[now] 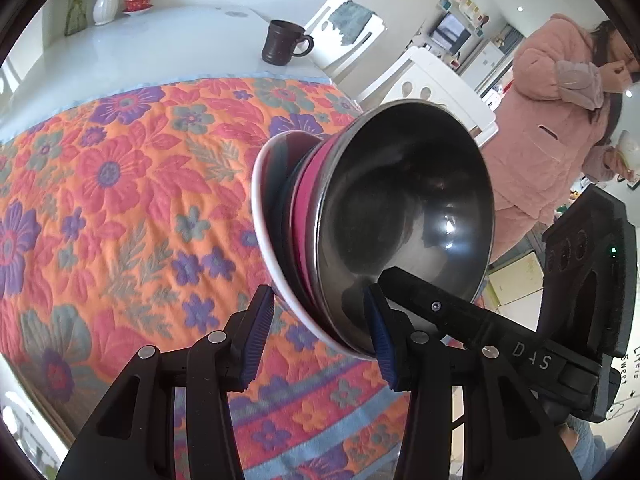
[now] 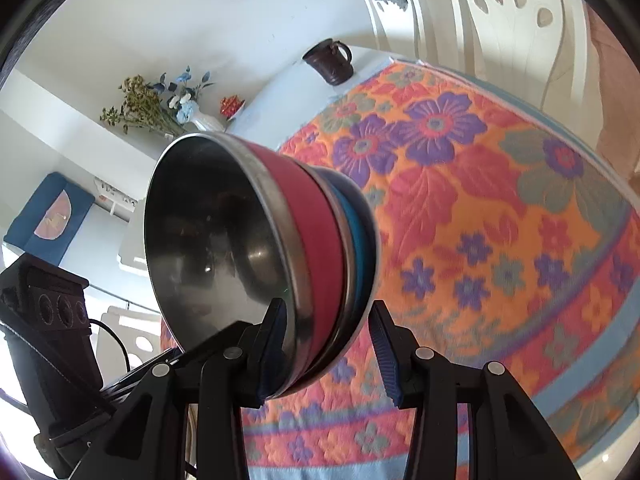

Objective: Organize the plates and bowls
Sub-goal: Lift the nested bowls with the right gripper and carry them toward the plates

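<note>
A stack of dishes stands over the floral tablecloth (image 1: 120, 200): a steel bowl with a red outer band (image 1: 404, 216) nested on dark dishes and a white plate (image 1: 264, 232). In the right wrist view the same bowl (image 2: 224, 240) sits on a blue dish (image 2: 362, 248). My left gripper (image 1: 320, 328) straddles the stack's near rim, jaws apart, right pad (image 1: 380, 340) inside the bowl. My right gripper (image 2: 328, 340) straddles the opposite rim, left pad (image 2: 276, 340) inside the bowl. Firm clamping cannot be told.
A dark brown mug (image 1: 282, 42) stands on the white table beyond the cloth. A white vase with flowers (image 1: 106, 0) and a red dish (image 1: 138, 0) stand at the far end. White chairs (image 1: 424, 80) line the far side. A person in pink (image 1: 560, 120) stands beside them.
</note>
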The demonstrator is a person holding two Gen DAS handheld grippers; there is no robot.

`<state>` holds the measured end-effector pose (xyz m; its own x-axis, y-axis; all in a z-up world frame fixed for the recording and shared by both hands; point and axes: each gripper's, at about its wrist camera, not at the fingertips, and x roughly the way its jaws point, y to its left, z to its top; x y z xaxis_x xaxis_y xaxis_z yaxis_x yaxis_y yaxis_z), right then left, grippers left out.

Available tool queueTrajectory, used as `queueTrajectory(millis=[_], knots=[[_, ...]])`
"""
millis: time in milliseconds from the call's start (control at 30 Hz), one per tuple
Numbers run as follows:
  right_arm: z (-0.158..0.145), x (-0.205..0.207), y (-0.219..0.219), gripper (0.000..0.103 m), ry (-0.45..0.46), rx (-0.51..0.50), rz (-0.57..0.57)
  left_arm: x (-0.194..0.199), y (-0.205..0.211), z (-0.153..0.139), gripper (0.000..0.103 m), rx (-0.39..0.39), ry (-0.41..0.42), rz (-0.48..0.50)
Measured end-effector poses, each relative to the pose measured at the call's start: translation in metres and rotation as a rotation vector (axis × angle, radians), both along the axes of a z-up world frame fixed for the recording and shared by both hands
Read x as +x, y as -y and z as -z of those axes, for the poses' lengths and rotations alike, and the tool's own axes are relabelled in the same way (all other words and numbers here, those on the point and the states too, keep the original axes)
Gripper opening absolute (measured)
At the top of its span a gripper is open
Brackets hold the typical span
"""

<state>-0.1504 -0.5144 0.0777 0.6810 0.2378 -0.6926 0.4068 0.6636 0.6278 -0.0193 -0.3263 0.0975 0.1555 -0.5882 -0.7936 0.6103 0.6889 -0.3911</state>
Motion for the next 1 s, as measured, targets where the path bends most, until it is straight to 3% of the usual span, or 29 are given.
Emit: queueTrajectory(millis=[233, 367, 567, 700, 833, 867, 933, 1000], knots=[[-0.014, -0.010, -0.026, 0.042, 0.021, -0.040, -0.014, -0.003, -0.024, -0.015, 0.043, -0.063, 0.057, 0.012], [-0.011, -0.012, -0.037, 0.042, 0.023, 0.005, -0.022, -0.010, -0.035, -0.017, 0.043, -0.051, 0.083, 0.013], [0.005, 0.001, -0.051, 0.042, -0.049, 0.033, -0.058, -0.006, -0.056, 0.003, 0.043, -0.039, 0.001, -0.029], [0.016, 0.009, -0.057, 0.042, -0.077, 0.073, -0.091, 0.001, -0.072, 0.023, 0.043, -0.028, -0.104, -0.080], [0.036, 0.014, -0.055, 0.043, -0.097, 0.185, -0.108, 0.007, -0.088, 0.048, 0.042, -0.025, -0.239, -0.135], [0.039, 0.014, -0.051, 0.043, -0.099, 0.210, -0.109, 0.008, -0.092, 0.051, 0.047, -0.025, -0.253, -0.152], [0.043, 0.014, -0.041, 0.065, -0.130, 0.209, -0.085, 0.013, -0.100, 0.052, 0.053, -0.033, -0.261, -0.187], [0.045, 0.013, -0.033, 0.075, -0.164, 0.179, -0.054, 0.019, -0.106, 0.049, 0.052, -0.041, -0.253, -0.215]])
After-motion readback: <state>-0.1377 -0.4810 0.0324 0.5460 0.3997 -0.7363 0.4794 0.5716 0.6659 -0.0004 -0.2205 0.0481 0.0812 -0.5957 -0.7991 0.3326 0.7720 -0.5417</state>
